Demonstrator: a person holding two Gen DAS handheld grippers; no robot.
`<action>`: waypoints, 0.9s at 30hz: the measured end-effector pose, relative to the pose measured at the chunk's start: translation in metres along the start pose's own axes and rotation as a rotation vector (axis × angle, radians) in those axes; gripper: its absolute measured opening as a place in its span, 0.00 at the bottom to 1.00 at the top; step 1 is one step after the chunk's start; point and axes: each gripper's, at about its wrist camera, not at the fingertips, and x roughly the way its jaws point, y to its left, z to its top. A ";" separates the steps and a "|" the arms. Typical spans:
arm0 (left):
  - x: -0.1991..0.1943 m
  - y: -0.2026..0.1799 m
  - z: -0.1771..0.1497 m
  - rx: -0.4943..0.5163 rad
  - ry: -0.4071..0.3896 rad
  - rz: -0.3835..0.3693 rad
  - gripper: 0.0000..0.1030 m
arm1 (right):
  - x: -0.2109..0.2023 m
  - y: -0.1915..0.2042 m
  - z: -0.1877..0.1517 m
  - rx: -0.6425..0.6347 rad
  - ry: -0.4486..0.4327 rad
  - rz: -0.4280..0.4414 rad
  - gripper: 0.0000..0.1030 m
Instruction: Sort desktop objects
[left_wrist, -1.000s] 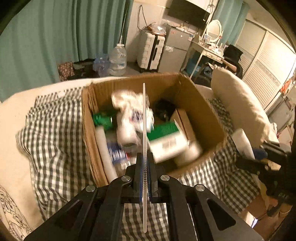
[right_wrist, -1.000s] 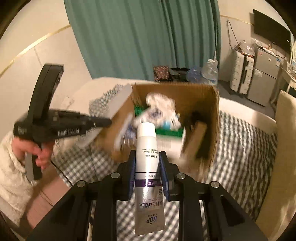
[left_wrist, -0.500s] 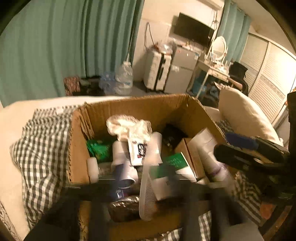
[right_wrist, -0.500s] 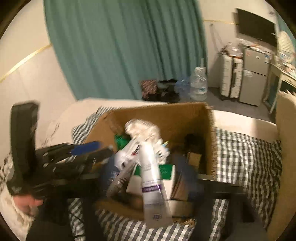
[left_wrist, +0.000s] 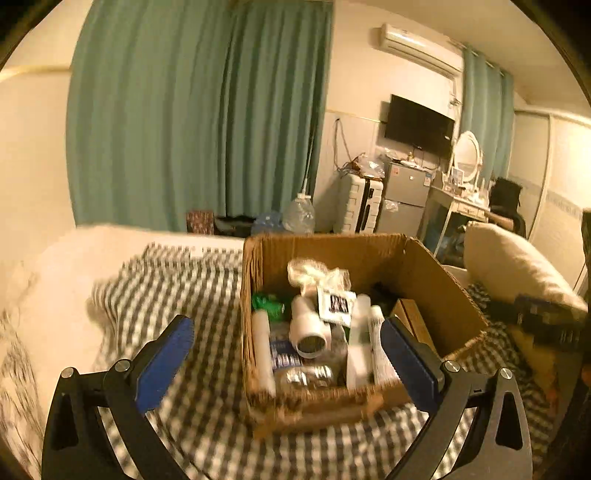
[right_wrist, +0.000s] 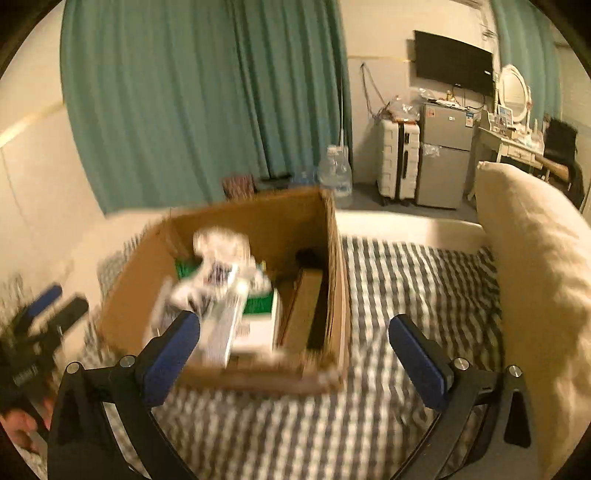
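Note:
An open cardboard box (left_wrist: 424, 280) sits on the checked cloth, packed with several items: a white bottle (left_wrist: 308, 328), a green packet (left_wrist: 267, 304), crumpled white plastic (left_wrist: 314, 271) and long white tubes (left_wrist: 380, 347). My left gripper (left_wrist: 286, 328) hangs in front of the box's near wall. Its jaws are opening wide and hold nothing. My right gripper (right_wrist: 295, 321) hovers at the box's (right_wrist: 258, 218) near right corner. Its jaws are also opening, with nothing gripped. A blurred white tube (right_wrist: 225, 321) lies inside beside a green and white carton (right_wrist: 258, 317).
The checked cloth (right_wrist: 406, 280) covers a pale bed. A big cream pillow (right_wrist: 535, 258) stands to the right. In the right wrist view the other gripper (right_wrist: 44, 314) and a hand (right_wrist: 18, 424) are low on the left. Teal curtains, a water bottle, a suitcase and a fridge stand behind.
The left gripper let go of a thin white comb and the right one let go of the white tube; both dropped into the box. Both jaws spread wide and both views tilted up.

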 end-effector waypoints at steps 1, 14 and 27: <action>0.000 0.004 -0.005 -0.031 0.036 0.004 1.00 | -0.006 0.006 -0.006 -0.016 -0.002 -0.027 1.00; -0.003 -0.015 -0.034 -0.033 0.104 -0.039 1.00 | -0.020 0.004 -0.051 0.024 0.014 -0.077 1.00; -0.001 -0.030 -0.042 0.037 0.078 0.005 1.00 | -0.011 0.006 -0.056 0.026 0.018 -0.061 1.00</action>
